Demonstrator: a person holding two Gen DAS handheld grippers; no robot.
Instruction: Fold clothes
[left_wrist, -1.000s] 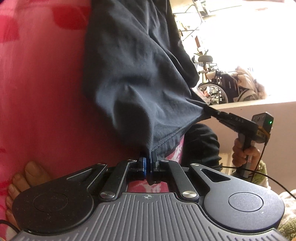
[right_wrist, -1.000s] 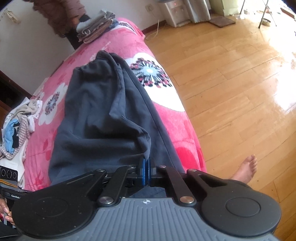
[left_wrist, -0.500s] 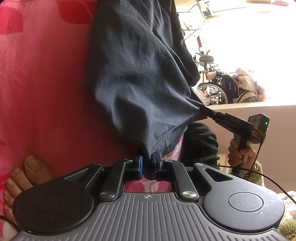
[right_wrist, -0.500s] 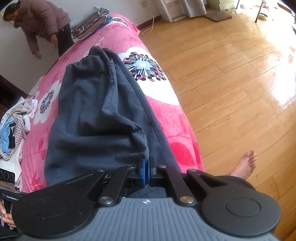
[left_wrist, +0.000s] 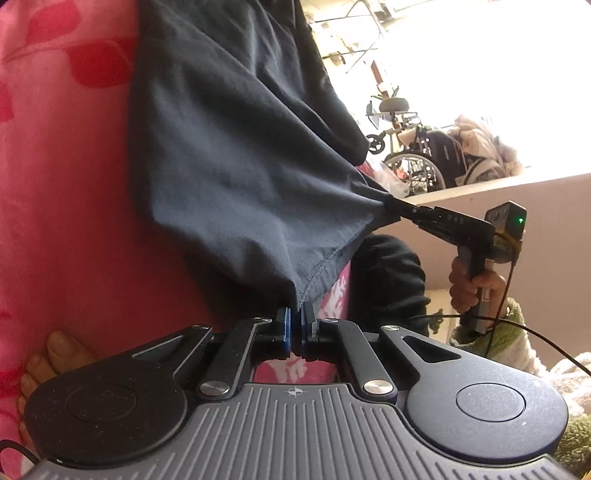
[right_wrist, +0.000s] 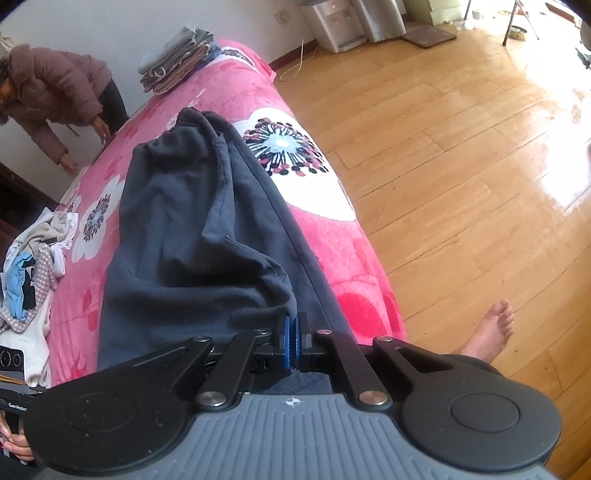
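Dark trousers, soft, light and limp, are pinched at their hemmed near edge by the closed left gripper and right gripper, sagging away across the pink floral blanket, best handled by corners.

The left tool points downward at a slant, its blue-padded jaws pinched together on a hem corner of the dark garment. The right tool tilts down more steeply, jaws likewise clamped on an edge of that cloth. In the left wrist view the person's right hand wraps the right tool's handle. A bare foot stands on the floor.
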